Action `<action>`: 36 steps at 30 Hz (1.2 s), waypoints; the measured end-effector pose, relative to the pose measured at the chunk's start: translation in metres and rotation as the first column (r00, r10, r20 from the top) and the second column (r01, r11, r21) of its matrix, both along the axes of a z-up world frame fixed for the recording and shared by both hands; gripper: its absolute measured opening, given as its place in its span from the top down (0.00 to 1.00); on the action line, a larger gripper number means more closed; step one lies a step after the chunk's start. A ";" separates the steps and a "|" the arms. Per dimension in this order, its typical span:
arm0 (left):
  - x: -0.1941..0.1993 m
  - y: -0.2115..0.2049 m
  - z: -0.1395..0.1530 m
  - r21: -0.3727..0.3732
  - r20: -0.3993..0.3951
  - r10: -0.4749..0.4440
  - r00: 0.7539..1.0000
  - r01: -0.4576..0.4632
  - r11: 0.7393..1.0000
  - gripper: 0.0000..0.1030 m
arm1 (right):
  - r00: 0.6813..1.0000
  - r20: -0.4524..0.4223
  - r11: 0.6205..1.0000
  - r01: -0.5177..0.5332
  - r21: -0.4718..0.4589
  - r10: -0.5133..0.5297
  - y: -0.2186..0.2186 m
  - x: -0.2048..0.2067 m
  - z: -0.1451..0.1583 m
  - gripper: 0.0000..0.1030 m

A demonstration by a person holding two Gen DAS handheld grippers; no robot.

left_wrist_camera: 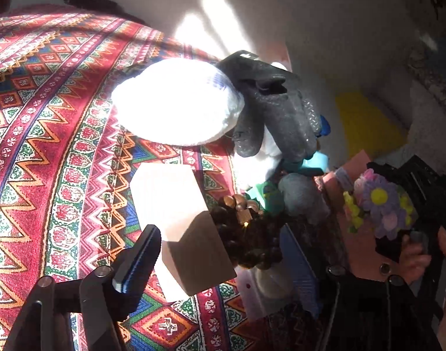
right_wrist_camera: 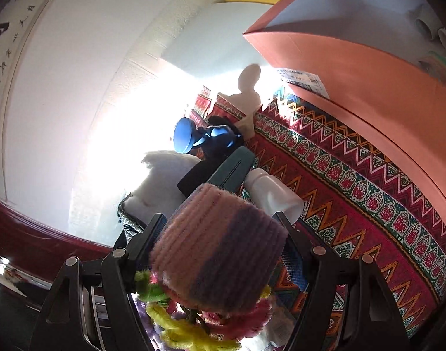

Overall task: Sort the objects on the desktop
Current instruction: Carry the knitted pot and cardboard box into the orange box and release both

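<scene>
In the left wrist view, my left gripper (left_wrist_camera: pixel 223 248) stands open and low over the patterned cloth. A pale six-sided box (left_wrist_camera: pixel 179 213) and a dark bead bracelet (left_wrist_camera: pixel 249 234) lie between its fingers. Whether the pads touch them I cannot tell. My right gripper (right_wrist_camera: pixel 220 234) is shut on a fuzzy pink and purple pot (right_wrist_camera: pixel 220 251) of pipe-cleaner flowers (right_wrist_camera: pixel 188 330), held above the table. The same flower pot (left_wrist_camera: pixel 380 204) shows at the right of the left wrist view, with a hand (left_wrist_camera: pixel 418 257) behind it.
A bright white round bundle (left_wrist_camera: pixel 176 102) and a black glove (left_wrist_camera: pixel 272 108) lie beyond the box, with teal items (left_wrist_camera: pixel 310 163) beside them. An orange box (right_wrist_camera: pixel 354 67) stands to the right. A white bottle (right_wrist_camera: pixel 269 190) and a blue object (right_wrist_camera: pixel 188 139) lie ahead of the pot.
</scene>
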State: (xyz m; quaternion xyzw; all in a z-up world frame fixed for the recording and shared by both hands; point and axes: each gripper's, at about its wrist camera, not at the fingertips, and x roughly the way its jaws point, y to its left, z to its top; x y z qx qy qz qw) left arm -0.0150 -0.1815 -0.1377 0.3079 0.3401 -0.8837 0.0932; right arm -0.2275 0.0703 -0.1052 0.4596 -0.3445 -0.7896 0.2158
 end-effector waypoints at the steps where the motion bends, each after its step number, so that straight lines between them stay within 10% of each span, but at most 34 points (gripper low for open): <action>1: -0.003 -0.004 -0.003 -0.005 0.025 0.031 0.999 -0.031 1.000 0.14 | 1.000 0.003 1.000 -0.008 -0.001 0.008 -0.001 -0.005 -0.004 0.26; 8: -0.060 -0.019 -0.038 -0.085 0.203 0.059 0.977 -0.043 0.996 0.07 | 0.998 0.014 0.998 -0.060 0.004 0.060 -0.006 -0.008 -0.011 0.26; 10: -0.072 -0.017 -0.050 -0.122 0.261 0.048 0.964 -0.016 0.992 0.21 | 0.996 0.023 0.997 -0.081 0.005 0.081 -0.009 -0.008 -0.014 0.26; 12: -0.068 -0.007 -0.043 -0.193 0.252 0.049 0.966 0.000 0.981 0.38 | 0.994 0.031 0.995 -0.100 0.007 0.100 -0.011 -0.008 -0.016 0.26; 36: -0.012 0.060 0.093 -0.216 -0.072 -0.114 0.991 0.096 0.972 0.39 | 0.955 -0.297 0.997 0.006 0.082 0.019 0.038 0.021 0.057 0.26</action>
